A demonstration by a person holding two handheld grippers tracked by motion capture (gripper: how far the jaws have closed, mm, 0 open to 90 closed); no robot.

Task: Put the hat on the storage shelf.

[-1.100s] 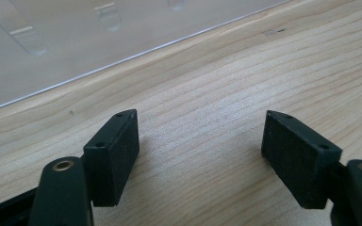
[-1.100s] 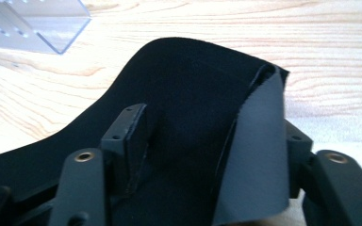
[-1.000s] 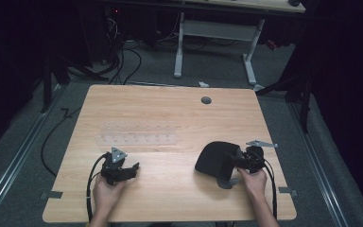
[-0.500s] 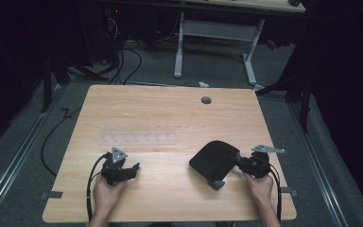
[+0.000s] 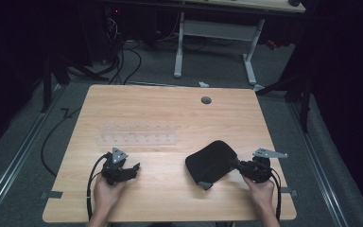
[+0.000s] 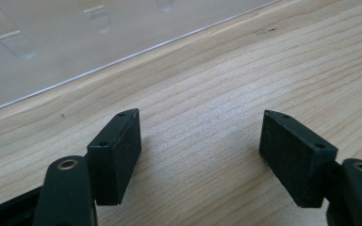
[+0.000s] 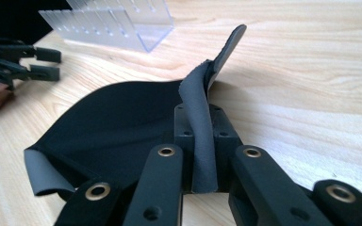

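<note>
The wooden table (image 5: pixel 170 109) carries it all. Toward its near right corner lies a black mouse pad (image 5: pixel 211 161), one edge lifted and curling. The right gripper (image 7: pixel 202 141) has its jaws clamped tight on that edge. A clear plastic rack (image 5: pixel 138 135) sits left of the table's centre, well apart from the pad. Just nearside of it, the left gripper (image 6: pixel 200 150) rests with jaws spread wide over bare wood.
</note>
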